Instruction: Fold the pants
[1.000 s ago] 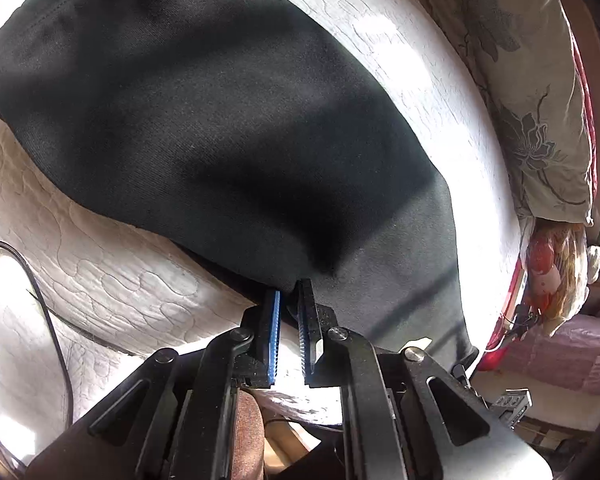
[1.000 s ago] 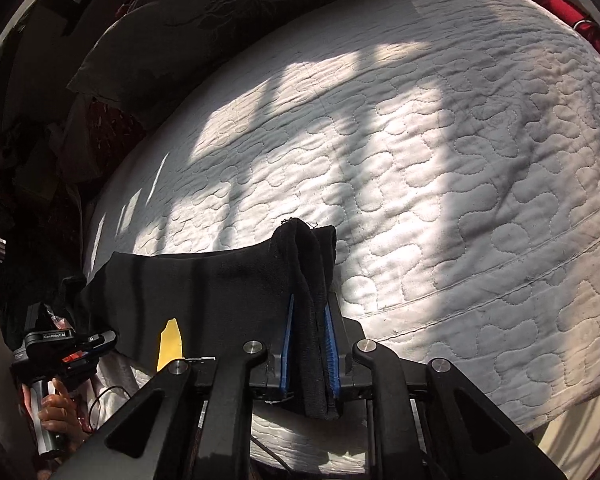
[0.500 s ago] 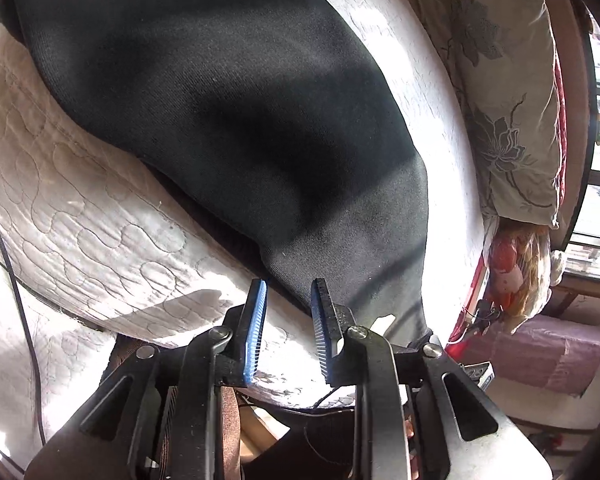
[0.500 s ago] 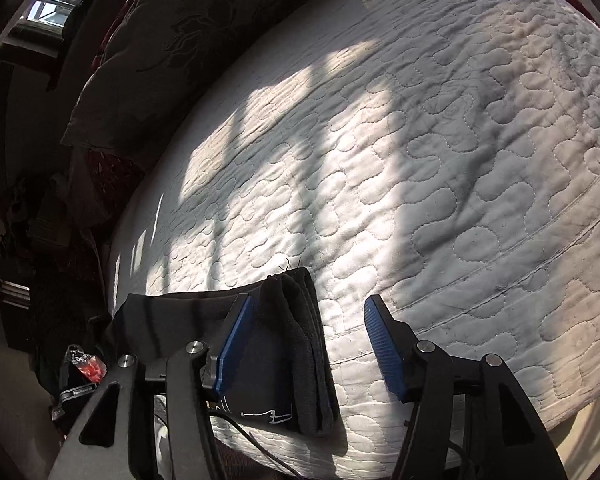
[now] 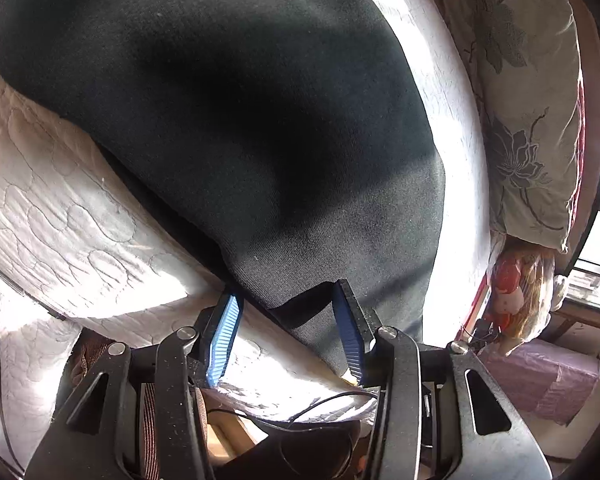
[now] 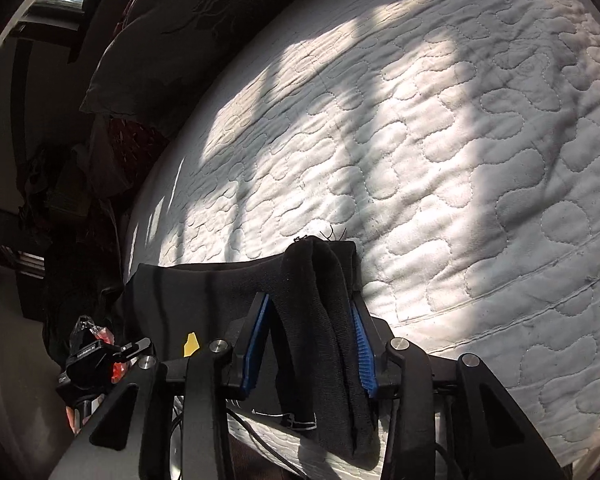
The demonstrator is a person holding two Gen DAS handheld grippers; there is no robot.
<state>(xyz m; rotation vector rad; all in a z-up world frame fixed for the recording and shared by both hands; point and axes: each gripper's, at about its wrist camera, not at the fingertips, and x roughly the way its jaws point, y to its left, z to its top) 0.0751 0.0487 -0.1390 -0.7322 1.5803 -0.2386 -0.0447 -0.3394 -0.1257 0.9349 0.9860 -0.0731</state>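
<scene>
Black pants (image 5: 228, 112) lie folded on the white quilted mattress (image 6: 440, 152), stretched along its near edge. The left gripper (image 5: 288, 332) sits at that edge with its blue fingers (image 5: 224, 332) apart and opening; the corner of the pants reaches between them, and neither pad presses on it. At the other end of the pants, the right gripper (image 6: 312, 344) has a bunched fold of the cloth between its fingers, which are closing; the right pad touches the fabric while a gap shows at the left pad. A floral pillow (image 5: 528, 92) leans at the mattress's far edge
</scene>
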